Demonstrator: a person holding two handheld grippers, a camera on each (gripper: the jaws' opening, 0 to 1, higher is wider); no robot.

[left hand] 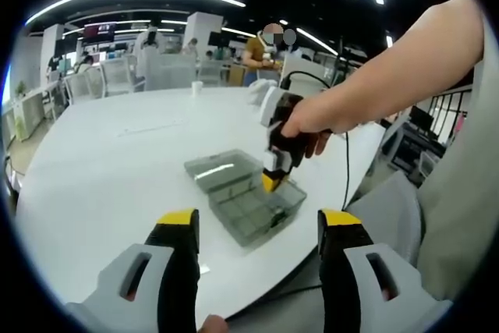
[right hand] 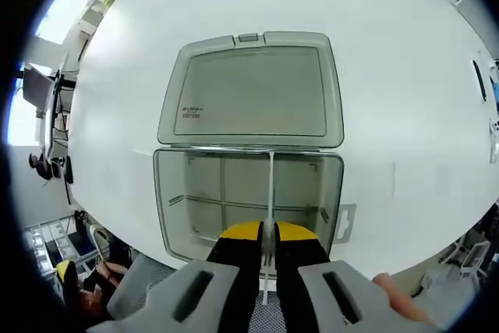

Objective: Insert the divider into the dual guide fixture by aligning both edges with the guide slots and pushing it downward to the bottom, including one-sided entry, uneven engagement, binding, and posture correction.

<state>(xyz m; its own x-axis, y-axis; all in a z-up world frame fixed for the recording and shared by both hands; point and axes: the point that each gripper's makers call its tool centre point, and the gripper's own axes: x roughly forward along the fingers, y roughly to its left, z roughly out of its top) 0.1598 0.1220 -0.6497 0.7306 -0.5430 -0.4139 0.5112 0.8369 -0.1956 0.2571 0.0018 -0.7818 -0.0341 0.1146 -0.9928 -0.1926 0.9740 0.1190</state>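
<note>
a large white round table [left hand: 117, 161] is seen in an open office, with chairs and people in the far background under long ceiling lights.

in the right gripper view, the right gripper [right hand: 267, 233] is clenched on the divider [right hand: 270, 193], a thin translucent plate seen edge-on, which is pinched between the yellow-tipped jaws. the divider is held upright over the open box, running from the jaws toward the hinge side along the middle of the tray. whether its edges are seated in the guide slots cannot be told. the clear plastic box [right hand: 175, 208] is laid open on the table, its tray crossed by low partitions, and its lid [right hand: 249, 91] is folded flat beyond the hinge, with a small label printed on it.

in the left gripper view, the left gripper [left hand: 257, 228] is held released, its jaws set well apart and nothing between them, above the table edge and short of the box [left hand: 245, 212]. the right gripper [left hand: 273, 178] is seen there from the side, gripped by a hand [left hand: 308, 118] and pointed down into the tray, with a black cable [left hand: 345, 169] trailing from it.
</note>
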